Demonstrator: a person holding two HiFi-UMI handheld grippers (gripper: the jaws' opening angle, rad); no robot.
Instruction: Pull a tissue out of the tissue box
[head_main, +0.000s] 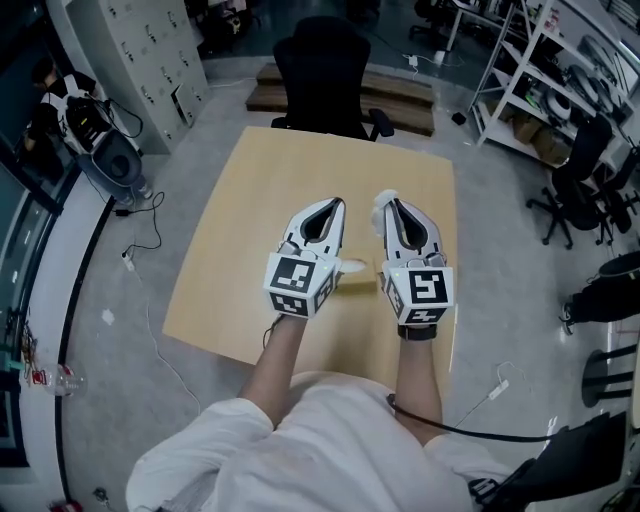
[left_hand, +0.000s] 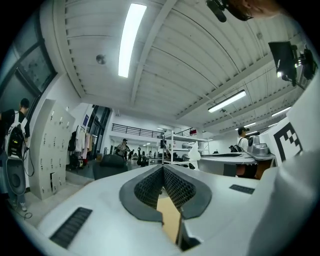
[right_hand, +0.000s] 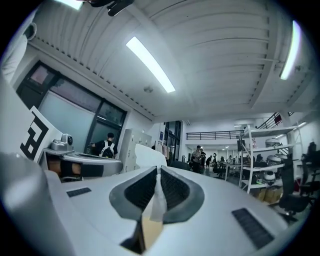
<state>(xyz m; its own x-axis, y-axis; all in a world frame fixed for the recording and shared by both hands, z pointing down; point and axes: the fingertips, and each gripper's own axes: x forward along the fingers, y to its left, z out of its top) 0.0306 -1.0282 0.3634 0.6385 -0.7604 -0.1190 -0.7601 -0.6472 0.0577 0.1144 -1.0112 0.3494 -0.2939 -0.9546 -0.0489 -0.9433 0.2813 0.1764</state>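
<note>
The tissue (head_main: 381, 209) is up in the air over the worktop (head_main: 260, 200). The right gripper (right_hand: 158, 175) has its fingers (right_hand: 176, 190) squeezed tight on it. The left gripper (left_hand: 163, 169), just beside, is closed and empty. The tissue box (head_main: 358, 282) seems to sit below them, mostly hidden.

the head view looks steeply down from above the person onto the table (head_main: 300, 170), with the left gripper (head_main: 334, 205) and right gripper (head_main: 388, 199) close under the lens. each gripper view sits right behind its own jaws and faces level across the room. both catch the lockers (left_hand: 50, 145) and shelving rack (left_hand: 172, 145), and each shows the other gripper's marker cube (left_hand: 287, 140) at its edge.
</note>
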